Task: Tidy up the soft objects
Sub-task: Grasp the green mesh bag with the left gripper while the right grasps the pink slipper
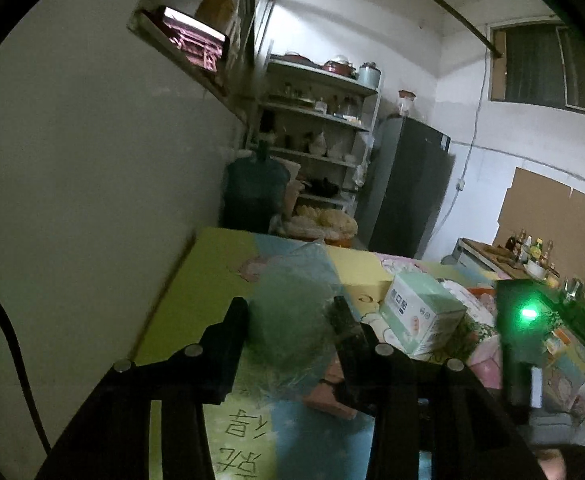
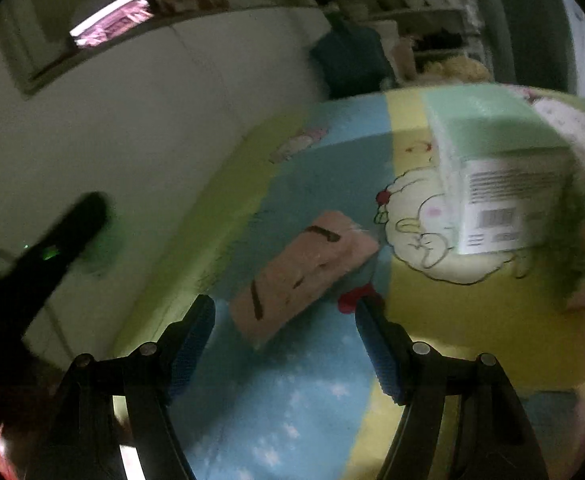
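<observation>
My left gripper [image 1: 290, 312] is shut on a soft green bundle in clear plastic wrap [image 1: 292, 304], held above the cartoon-print mat [image 1: 212, 264]. A pink folded cloth [image 2: 304, 268] with dark marks lies flat on the mat, and a corner of it also shows in the left wrist view [image 1: 328, 394]. My right gripper [image 2: 284, 312] is open and empty, hovering just in front of the pink cloth. A light green tissue box [image 1: 422, 312] stands on the mat to the right, and it also shows in the right wrist view [image 2: 496, 164].
A white wall [image 1: 92, 168] runs along the mat's left edge. More soft packs and printed cloth [image 1: 476, 308] lie to the right of the box. A blue water jug [image 1: 254, 188], shelves [image 1: 320, 120] and a grey fridge [image 1: 408, 184] stand beyond the mat's far end.
</observation>
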A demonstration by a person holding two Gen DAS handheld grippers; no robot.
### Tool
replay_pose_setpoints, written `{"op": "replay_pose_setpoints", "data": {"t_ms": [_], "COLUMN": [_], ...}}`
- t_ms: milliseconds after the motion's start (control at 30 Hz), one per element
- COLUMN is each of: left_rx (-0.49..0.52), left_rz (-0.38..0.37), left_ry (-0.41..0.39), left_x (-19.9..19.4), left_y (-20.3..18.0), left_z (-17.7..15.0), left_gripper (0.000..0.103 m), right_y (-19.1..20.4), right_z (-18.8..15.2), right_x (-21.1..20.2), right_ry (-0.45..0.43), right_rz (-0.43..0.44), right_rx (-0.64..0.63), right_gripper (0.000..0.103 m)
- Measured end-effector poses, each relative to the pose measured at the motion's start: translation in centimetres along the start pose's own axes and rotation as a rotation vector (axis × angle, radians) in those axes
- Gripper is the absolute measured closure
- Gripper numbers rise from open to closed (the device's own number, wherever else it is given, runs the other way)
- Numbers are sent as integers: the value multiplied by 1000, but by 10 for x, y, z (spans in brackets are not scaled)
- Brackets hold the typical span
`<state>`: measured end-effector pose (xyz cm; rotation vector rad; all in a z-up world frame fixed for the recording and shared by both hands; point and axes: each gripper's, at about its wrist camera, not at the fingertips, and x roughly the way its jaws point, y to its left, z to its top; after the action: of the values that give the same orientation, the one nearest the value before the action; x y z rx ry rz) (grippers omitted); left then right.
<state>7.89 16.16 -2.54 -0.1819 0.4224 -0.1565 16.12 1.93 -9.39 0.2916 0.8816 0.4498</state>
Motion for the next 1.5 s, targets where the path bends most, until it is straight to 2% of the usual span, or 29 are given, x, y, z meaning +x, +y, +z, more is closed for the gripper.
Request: {"op": "replay_pose_setpoints", "data": {"t_ms": [100, 267, 333, 367, 500, 700, 967, 1233, 1500], "left_rx": [-14, -33, -39, -41, -55, -57, -31, 2, 52], "left_rz": [-6, -7, -18, -24, -40, -48, -58, -108, -188], "left_ry": [-4, 8, 14, 17, 26, 18, 4, -4, 8], "left_x": [-4, 0, 1, 3, 8, 7, 0, -2, 0], "left_y": [5, 10, 11, 11, 13, 17, 7, -24, -71], "left_z": [-2, -5, -7, -8, -10, -9, -8, 0, 4], "left_gripper": [60, 60, 60, 60, 60, 60, 60, 60, 60], "right_y": [12, 31, 37, 38, 40, 31, 28, 13, -16], "right_z": [7, 13, 12, 11, 7, 4, 5, -2, -5], "right_x": [12, 30, 32, 35, 32, 22, -21, -83, -136], "right_ry": [-31, -24, -7, 6, 8, -13, -118, -243, -353], "right_rz": [-57, -136, -142, -152, -168, -118, -121, -142, -193], "right_rx": [-13, -101, -139, -151, -193, -169, -176, -161, -135], "right_gripper": [29, 29, 48, 61, 62, 62, 62, 62, 62]}}
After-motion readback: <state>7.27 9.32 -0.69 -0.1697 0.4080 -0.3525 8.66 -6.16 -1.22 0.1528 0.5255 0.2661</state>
